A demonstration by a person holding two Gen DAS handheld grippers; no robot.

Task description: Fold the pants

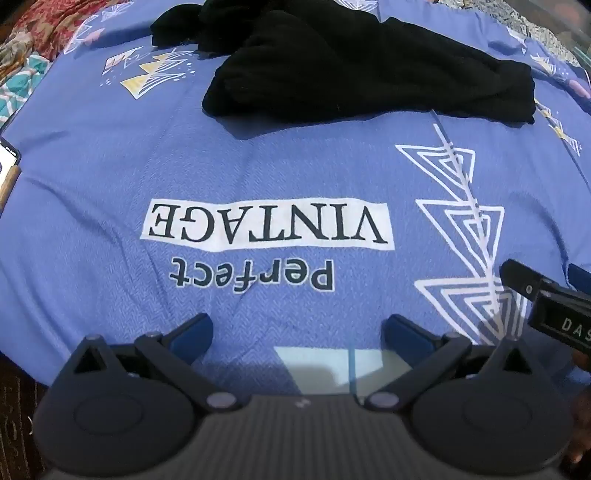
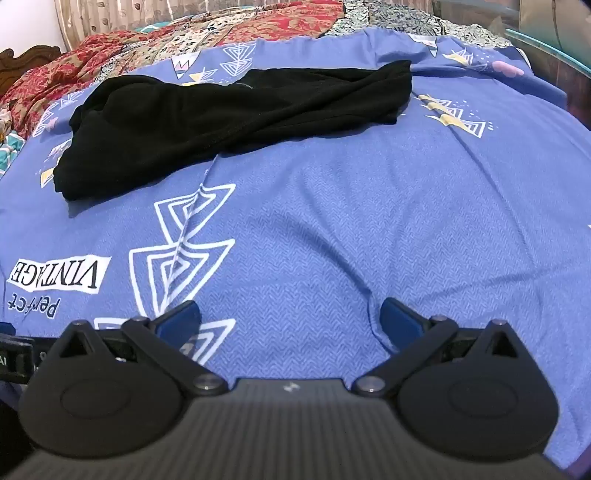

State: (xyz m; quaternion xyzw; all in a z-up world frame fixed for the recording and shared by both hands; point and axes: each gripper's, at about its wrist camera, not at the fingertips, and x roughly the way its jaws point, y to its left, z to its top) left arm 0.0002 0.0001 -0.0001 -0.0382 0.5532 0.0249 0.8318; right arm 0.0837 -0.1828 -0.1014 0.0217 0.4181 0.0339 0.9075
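Observation:
The black pants (image 1: pixel 354 66) lie crumpled in a loose heap on the blue printed bedsheet (image 1: pixel 110 166), far ahead of both grippers. In the right wrist view the pants (image 2: pixel 221 110) stretch across the upper left of the sheet (image 2: pixel 369 203). My left gripper (image 1: pixel 298 330) is open and empty, low over the sheet near the "Perfect VINTAGE" print. My right gripper (image 2: pixel 290 317) is open and empty, near the bed's front edge. Part of the right gripper's body (image 1: pixel 546 295) shows at the right edge of the left wrist view.
A red patterned quilt (image 2: pixel 184 33) lies bunched along the far side of the bed. A phone (image 1: pixel 7 162) lies at the sheet's left edge. A teal patterned cloth (image 1: pixel 18 88) sits at the far left. A wooden bed frame (image 2: pixel 565 74) shows at the far right.

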